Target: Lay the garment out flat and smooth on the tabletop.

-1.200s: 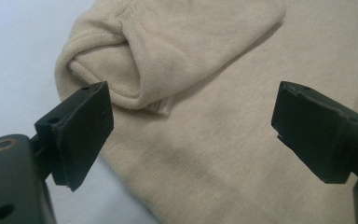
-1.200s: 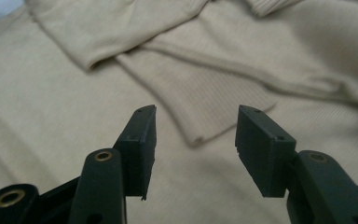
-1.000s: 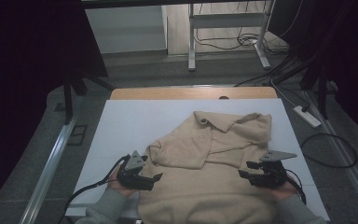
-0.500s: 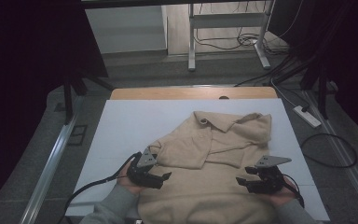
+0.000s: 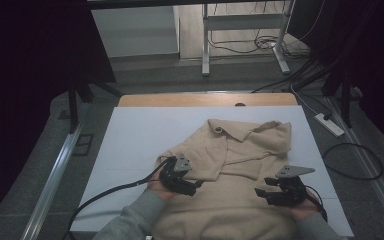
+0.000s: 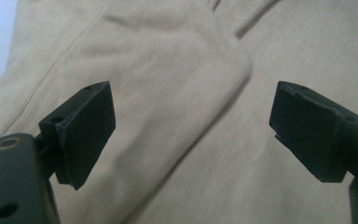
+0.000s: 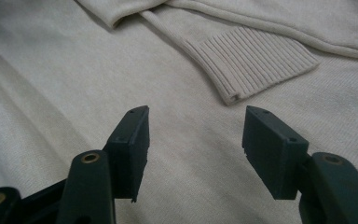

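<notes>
On the white table [image 5: 130, 145] lies a tan sweater [image 5: 240, 150], both sleeves already folded in. The left gripper [image 5: 196, 186] and right gripper [image 5: 260, 194] hover over it, jaws spread and empty. The bottom half probably needs folding next.

sweater [image 5: 240, 165] lies on the table [image 5: 145, 135], power strip [image 5: 329, 125] on the floor right.

Dim room, dark edges, slight close-up blur
</notes>
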Tool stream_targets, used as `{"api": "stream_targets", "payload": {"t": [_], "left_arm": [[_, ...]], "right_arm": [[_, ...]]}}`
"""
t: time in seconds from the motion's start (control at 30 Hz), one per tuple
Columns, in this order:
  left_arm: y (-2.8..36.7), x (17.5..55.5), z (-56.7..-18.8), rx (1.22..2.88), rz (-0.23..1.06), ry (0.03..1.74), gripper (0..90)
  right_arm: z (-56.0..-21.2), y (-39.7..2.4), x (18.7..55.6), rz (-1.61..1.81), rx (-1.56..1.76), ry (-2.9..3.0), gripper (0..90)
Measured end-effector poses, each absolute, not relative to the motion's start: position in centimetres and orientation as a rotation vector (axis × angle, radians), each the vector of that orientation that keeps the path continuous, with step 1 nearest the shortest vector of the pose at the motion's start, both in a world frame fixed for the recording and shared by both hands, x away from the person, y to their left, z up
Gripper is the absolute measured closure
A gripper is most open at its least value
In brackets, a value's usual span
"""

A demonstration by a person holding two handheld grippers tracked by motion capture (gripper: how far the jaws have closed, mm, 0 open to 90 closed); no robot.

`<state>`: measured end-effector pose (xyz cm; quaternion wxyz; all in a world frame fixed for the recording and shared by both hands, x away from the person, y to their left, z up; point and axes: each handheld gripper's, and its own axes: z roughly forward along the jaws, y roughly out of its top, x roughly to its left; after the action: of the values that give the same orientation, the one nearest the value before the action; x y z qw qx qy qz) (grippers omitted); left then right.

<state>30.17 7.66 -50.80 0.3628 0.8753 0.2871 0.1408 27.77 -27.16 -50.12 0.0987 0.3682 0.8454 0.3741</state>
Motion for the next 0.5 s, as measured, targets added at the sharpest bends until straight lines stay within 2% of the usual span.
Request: {"api": "stream_targets", "payload": {"t": [0.37,0.43,0.5], "left_arm": [[2.5,31.9,-51.9,2.352,0.371,0.694,15.4],[2.5,31.8,-52.3,2.377,0.409,0.686,19.4],[2.7,31.8,-52.3,2.392,0.459,0.661,28.3]], "right_arm": [[-50.3,-27.4,27.9,1.106,1.096,2.496,41.1],[-50.3,-27.5,27.9,1.104,1.096,2.497,41.1],[-50.3,-27.5,27.9,1.101,1.098,2.495,41.1]]}}
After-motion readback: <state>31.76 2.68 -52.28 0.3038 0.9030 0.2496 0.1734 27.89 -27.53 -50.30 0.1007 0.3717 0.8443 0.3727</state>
